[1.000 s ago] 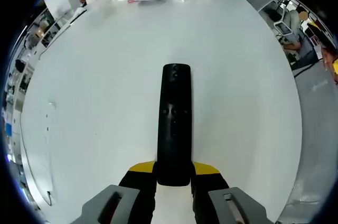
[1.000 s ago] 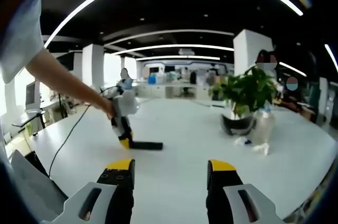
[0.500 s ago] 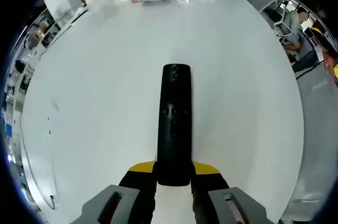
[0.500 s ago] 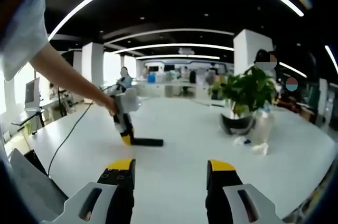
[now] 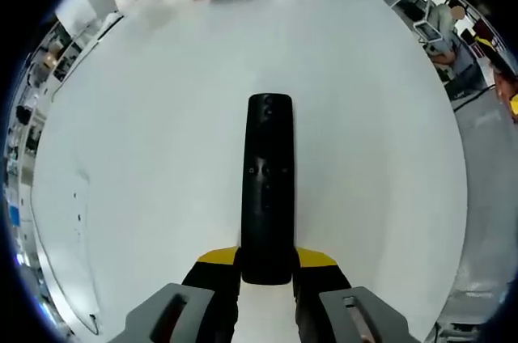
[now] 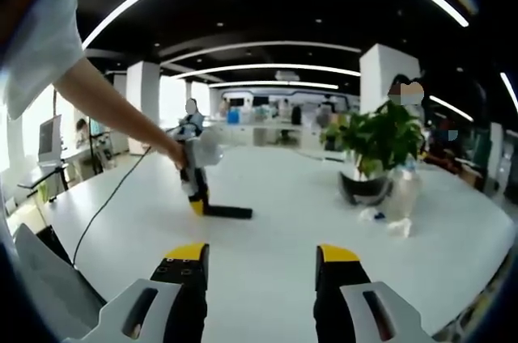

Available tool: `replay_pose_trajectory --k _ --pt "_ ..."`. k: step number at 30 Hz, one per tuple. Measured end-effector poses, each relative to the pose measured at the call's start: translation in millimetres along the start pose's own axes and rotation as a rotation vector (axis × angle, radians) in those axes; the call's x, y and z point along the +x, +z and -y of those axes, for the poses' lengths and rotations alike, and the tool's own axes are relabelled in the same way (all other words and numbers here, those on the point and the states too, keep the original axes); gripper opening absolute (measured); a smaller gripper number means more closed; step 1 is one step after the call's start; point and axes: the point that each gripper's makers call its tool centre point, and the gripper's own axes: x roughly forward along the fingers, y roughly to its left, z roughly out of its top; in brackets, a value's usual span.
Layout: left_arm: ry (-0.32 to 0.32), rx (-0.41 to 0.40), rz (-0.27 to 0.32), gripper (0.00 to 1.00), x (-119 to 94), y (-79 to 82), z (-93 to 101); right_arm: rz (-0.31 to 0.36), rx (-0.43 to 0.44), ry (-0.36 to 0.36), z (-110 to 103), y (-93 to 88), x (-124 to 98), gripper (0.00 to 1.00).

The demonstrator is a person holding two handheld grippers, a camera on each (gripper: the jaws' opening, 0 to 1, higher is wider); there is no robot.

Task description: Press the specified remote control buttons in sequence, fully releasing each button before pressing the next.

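Since the earlier frames, the left hand-held gripper (image 5: 266,268) has risen a little with the black remote control (image 5: 268,187) — in the right gripper view the remote (image 6: 225,212) now sits slightly higher and further right on the white bench (image 6: 283,222), with the left hand-held gripper (image 6: 197,201) standing more upright over its near end. In the left gripper view the yellow-tipped jaws are clamped on the remote's lower end, and the remote runs straight up the middle of the frame, its buttons facing the camera, above the white bench (image 5: 146,141). The right hand-held gripper (image 6: 261,256) hangs at the bottom centre of its own view with jaws apart, holding nothing, well apart from the remote. A potted plant (image 6: 380,139), a dark headset-like object (image 6: 364,188) and a clear bottle (image 6: 405,191) stand at the right of that view — a person's bare forearm (image 6: 113,108) reaches in from the upper left.
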Motion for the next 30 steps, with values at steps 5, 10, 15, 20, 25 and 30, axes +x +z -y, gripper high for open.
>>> replay_pose_trajectory --k 5,10,15,20,25,30 --pt "-0.004 0.007 -0.014 0.24 0.3 1.4 -5.8 -0.005 -0.002 -0.002 0.3 -0.9 0.2 0.50" --pt "-0.007 0.024 -0.033 0.24 0.0 2.3 -12.8 -0.009 -0.002 -0.002 0.4 -1.3 0.5 0.50" --pt "-0.004 0.042 -0.042 0.24 -0.2 2.1 -13.3 -0.010 -0.002 -0.003 1.1 -1.4 0.9 0.50" --pt "0.033 0.019 -0.040 0.25 -0.6 2.0 -11.1 -0.013 0.002 -0.007 2.3 -1.7 1.5 0.52" --pt "0.111 -0.116 -0.025 0.32 -4.1 -2.0 -19.0 -0.004 0.004 -0.009 3.1 0.1 1.0 0.53" --pt "0.150 -0.158 0.011 0.34 -5.6 -3.7 -18.9 0.011 0.014 -0.005 3.1 2.9 0.1 0.53"
